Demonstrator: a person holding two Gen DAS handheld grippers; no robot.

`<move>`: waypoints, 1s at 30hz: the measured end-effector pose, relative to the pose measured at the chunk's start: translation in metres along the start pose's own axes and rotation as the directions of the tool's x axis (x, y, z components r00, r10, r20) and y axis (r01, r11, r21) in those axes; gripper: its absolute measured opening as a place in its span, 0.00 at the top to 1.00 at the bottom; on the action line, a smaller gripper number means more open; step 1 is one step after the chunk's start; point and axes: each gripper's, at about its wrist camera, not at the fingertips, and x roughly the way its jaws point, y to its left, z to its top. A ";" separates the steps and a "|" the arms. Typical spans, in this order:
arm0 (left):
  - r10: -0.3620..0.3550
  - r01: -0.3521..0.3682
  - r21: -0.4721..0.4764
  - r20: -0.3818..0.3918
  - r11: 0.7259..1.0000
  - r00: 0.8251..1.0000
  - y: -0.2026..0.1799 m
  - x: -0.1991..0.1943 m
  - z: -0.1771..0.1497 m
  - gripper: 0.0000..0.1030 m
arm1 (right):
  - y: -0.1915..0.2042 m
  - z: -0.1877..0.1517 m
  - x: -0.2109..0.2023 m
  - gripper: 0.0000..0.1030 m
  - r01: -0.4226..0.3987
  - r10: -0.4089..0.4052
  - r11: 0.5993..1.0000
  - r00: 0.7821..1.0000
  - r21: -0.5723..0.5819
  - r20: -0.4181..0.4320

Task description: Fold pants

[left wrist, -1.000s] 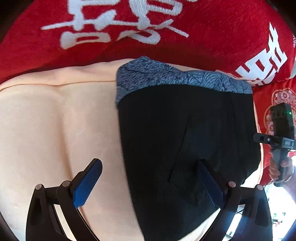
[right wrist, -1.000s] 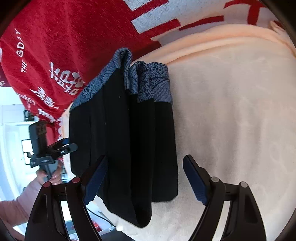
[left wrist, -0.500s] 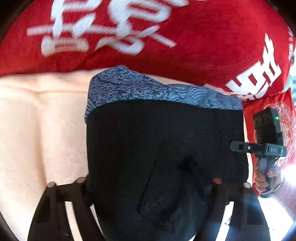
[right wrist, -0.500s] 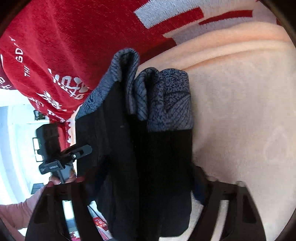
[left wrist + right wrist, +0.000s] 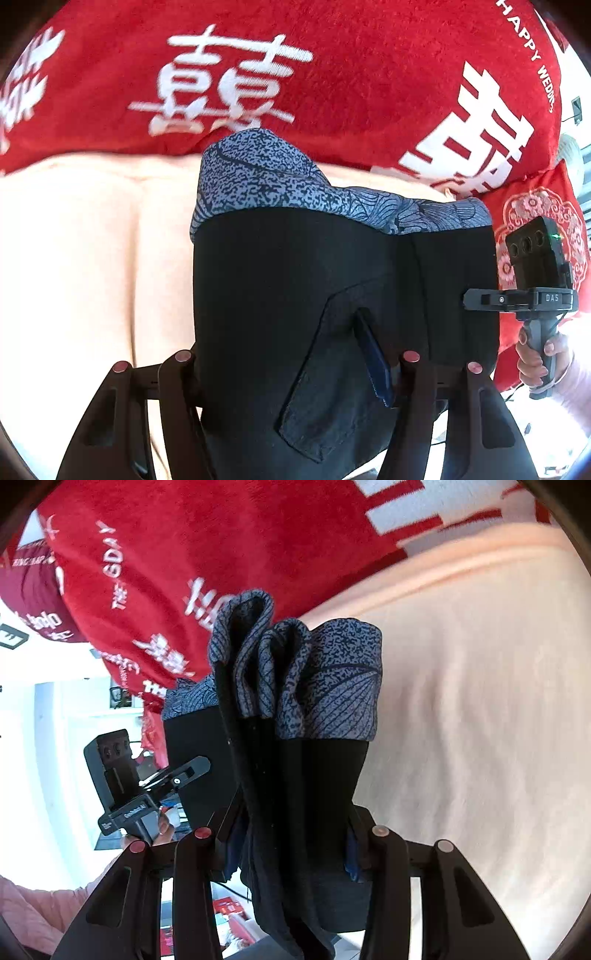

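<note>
Plainly gripped at both near edges: black pants [image 5: 295, 295] with a blue-grey patterned waistband [image 5: 280, 177], lying folded on a peach blanket [image 5: 74, 258], waistband end farthest from both cameras and touching a red blanket with white characters [image 5: 332, 74]. Left gripper [image 5: 291, 365] seen with jaws closing over the near hem, one blue pad [image 5: 373, 358] pressed into the cloth beside a pocket flap, the other finger hidden behind the fabric's left edge. Right gripper [image 5: 291, 849] likewise closing, the bunched layers of black cloth squeezed between both fingers, slivers of blue padding showing at either side. Seen from the right wrist, pants [image 5: 295, 775] gathered in several upright folds, waistband [image 5: 325, 686] curled into loops at the far end, peach blanket [image 5: 480, 738] spread to the right, red blanket [image 5: 203, 546] behind. Each gripper also caught in the other's view: right gripper [image 5: 484, 299] at the garment's right edge, held by a hand [image 5: 543, 354]; left gripper [image 5: 192, 771] at the left edge, above a pink sleeve [image 5: 33, 912]. Red patterned cushion [image 5: 535, 221] noted beyond the right edge.
</note>
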 end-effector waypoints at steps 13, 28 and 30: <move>0.135 -0.139 -0.047 -0.073 0.989 0.988 0.037 0.048 -0.081 0.00 | -0.027 -0.079 0.052 0.41 0.166 -0.166 0.985 0.986 0.037 0.015; 0.325 -0.325 0.018 0.024 0.945 0.945 0.005 0.007 -0.098 0.00 | 0.033 -0.110 0.034 0.18 0.629 -0.627 0.777 0.768 0.031 0.130; 0.352 -0.353 0.027 0.035 0.935 0.935 -0.004 -0.009 -0.104 0.00 | 0.050 -0.122 0.028 0.17 0.680 -0.675 0.733 0.721 0.030 0.156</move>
